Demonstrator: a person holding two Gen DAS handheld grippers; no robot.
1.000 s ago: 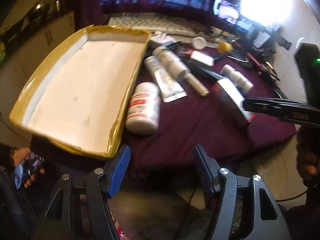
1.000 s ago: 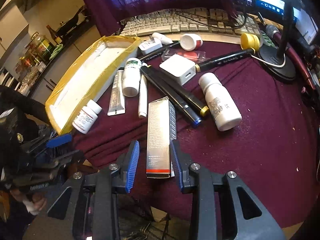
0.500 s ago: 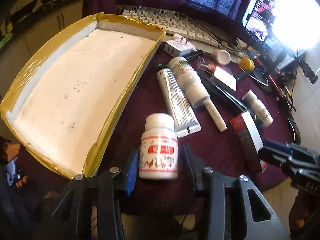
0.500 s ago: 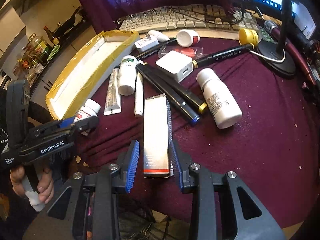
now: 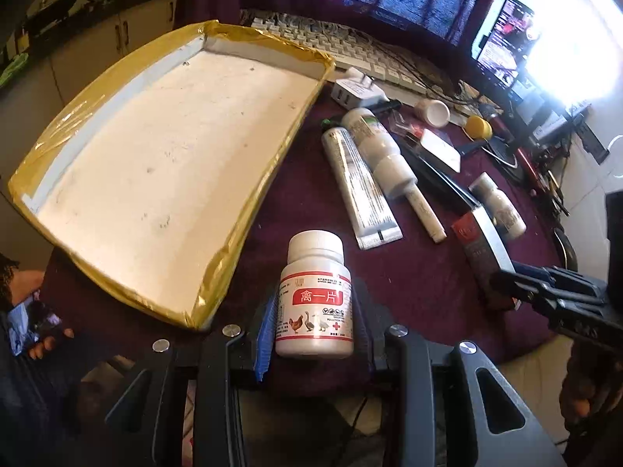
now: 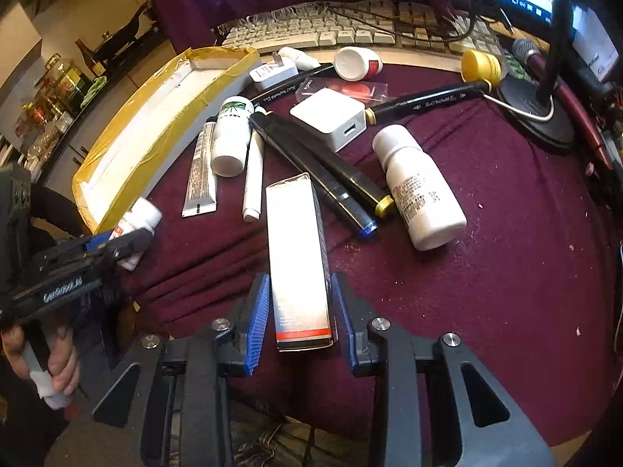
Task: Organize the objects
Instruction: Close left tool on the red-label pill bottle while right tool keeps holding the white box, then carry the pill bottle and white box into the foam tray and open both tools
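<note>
A white pill bottle [image 5: 315, 257] with a red label lies on the maroon cloth, just right of the yellow-taped white tray [image 5: 272, 44]. My left gripper [image 5: 314, 311] has the bottle between its blue pads, and its jaws are closing, with both pads against the bottle's sides. In the right wrist view the same left gripper [image 6: 117, 243] and bottle [image 6: 142, 214] sit at the tray's near corner [image 6: 155, 124]. My right gripper [image 6: 300, 278] is shut on the near end of a long silver box [image 6: 296, 233] with a red band. That box [image 5: 483, 241] also shows at the right of the left wrist view.
On the cloth lie a flat tube [image 6: 200, 171], a white bottle with a green label [image 6: 229, 136], black pens [image 6: 323, 163], a white charger [image 6: 331, 116], a larger white bottle [image 6: 420, 194] and a yellow cap [image 6: 481, 64]. A keyboard [image 6: 350, 27] and a stand's black base [image 6: 537, 113] lie behind.
My left gripper came forward over the pill bottle and its jaws narrowed from wide apart onto the bottle's sides. The right gripper kept still on the box.
</note>
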